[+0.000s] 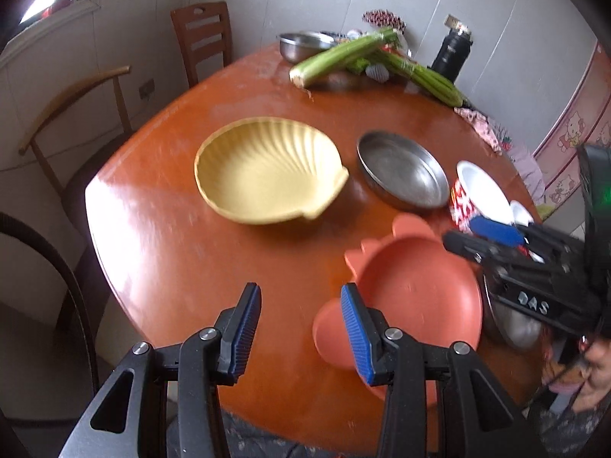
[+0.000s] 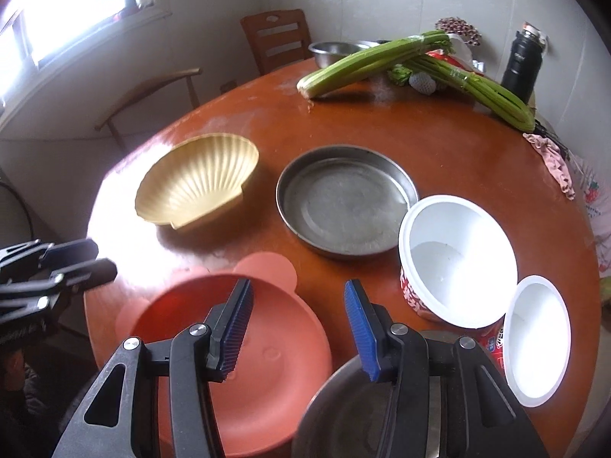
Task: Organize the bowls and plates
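On the round brown table [image 1: 172, 236] lie a yellow shell-shaped bowl [image 1: 267, 171] [image 2: 198, 179], a flat steel pan [image 1: 404, 170] [image 2: 343, 202] and a pink bear-eared plate [image 1: 416, 294] [image 2: 267, 343]. A white paper bowl with red print [image 2: 458, 259] [image 1: 481, 187] and a smaller white cup [image 2: 534, 336] stand right of the pan. My left gripper [image 1: 301, 294] [image 2: 101, 257] hovers open over the table's near edge, left of the pink plate, holding nothing. My right gripper [image 2: 298, 286] [image 1: 469, 234] is open and holding nothing above the pink plate and a steel bowl [image 2: 343, 412].
At the back lie celery stalks [image 1: 343, 57] [image 2: 366, 61], a steel mixing bowl [image 1: 301, 44], a black flask [image 1: 452, 51] and a pink cloth [image 2: 553, 160]. Wooden chairs [image 1: 202, 38] stand behind the table on the left. A person's head shows at the lower right of the left wrist view.
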Motion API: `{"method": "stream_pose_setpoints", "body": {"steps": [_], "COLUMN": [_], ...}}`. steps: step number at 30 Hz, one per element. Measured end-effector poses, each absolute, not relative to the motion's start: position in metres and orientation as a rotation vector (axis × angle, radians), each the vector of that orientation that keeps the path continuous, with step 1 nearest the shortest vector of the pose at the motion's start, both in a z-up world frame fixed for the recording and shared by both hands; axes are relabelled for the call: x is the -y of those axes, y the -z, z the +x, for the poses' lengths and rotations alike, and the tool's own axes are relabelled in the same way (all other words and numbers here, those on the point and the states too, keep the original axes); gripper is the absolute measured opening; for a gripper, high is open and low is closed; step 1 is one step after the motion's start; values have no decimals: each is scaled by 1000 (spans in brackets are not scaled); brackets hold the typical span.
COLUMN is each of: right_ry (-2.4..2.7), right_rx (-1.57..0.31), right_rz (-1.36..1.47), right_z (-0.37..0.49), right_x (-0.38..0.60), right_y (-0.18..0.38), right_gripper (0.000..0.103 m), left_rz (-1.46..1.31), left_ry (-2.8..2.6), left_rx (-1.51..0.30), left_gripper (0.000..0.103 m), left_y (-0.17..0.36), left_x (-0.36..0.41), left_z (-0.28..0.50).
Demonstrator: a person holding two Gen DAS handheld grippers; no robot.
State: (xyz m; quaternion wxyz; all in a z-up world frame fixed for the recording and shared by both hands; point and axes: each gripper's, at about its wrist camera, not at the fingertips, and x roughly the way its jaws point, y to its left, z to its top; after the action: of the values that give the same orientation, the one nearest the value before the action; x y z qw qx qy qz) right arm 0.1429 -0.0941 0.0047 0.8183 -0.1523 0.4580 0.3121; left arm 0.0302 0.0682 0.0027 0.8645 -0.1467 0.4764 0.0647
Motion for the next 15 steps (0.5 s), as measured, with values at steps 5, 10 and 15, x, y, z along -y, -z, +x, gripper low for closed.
{"method": "stream_pose_setpoints", "body": {"steps": [5,10,15], "right_ry": [-707,-714,-702], "right_rx": [-1002,-1016,-1021], "right_rz": [-380,-434,-476], "right_z": [140,141,145], "right_x": [85,74,68], "right_y": [8,20,29], "right_gripper": [51,52,52], "left_rz": [-304,-309,-341], "left_ry": [-105,-78,-85], "left_rx": [-1047,-1092,-1100], "left_gripper": [43,46,46], "left_y": [8,20,25], "left_x": [-48,-36,-35], "left_z": [22,27,31]}}
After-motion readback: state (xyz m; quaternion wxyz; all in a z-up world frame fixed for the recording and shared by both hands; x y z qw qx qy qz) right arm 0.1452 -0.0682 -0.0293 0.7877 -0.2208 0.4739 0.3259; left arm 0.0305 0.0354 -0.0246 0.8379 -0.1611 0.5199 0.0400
